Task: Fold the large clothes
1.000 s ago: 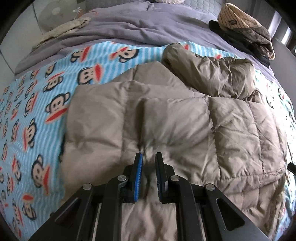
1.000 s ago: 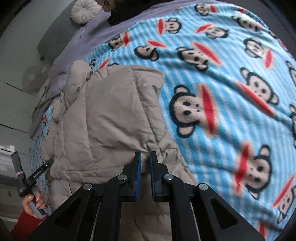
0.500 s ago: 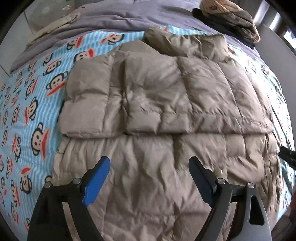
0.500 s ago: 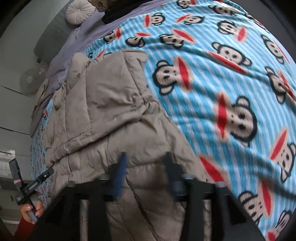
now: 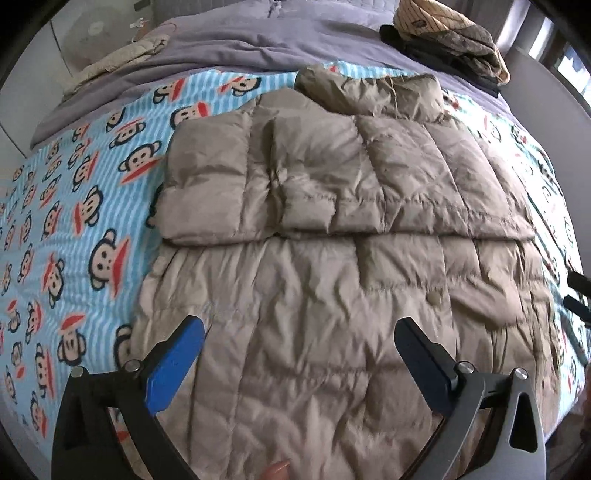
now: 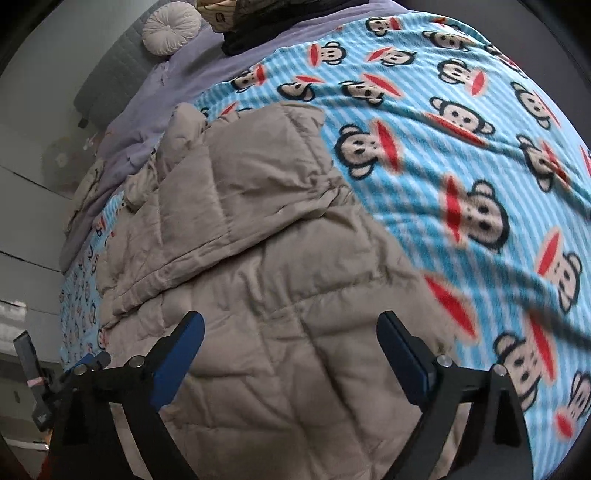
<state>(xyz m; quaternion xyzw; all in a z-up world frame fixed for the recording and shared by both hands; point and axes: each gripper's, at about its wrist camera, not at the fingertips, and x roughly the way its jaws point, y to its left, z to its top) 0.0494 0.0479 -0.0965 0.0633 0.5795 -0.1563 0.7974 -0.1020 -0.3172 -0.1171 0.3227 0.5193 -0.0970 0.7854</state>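
A large taupe quilted puffer coat (image 5: 332, 258) lies flat on a bed, its upper part folded down over the body so a straight folded edge (image 5: 351, 236) runs across the middle. My left gripper (image 5: 299, 332) hovers above the coat's near half, jaws still opening wide, nothing between the blue pads. In the right wrist view the same coat (image 6: 258, 258) lies beside bare blanket. My right gripper (image 6: 290, 332) hangs over the coat's near right part, jaws also opening, with nothing in them.
A blue monkey-print blanket (image 5: 74, 221) covers the bed, with a purple duvet (image 5: 240, 40) behind it. A pile of folded clothes (image 5: 450, 40) sits at the far right, a beige garment (image 5: 114, 62) at the far left. A round cushion (image 6: 170, 27) lies by the headboard.
Both grippers were shut on the coat's fabric a second ago. They have let go, opened wide and drawn back toward the near edge, leaving the upper part folded down on the body.
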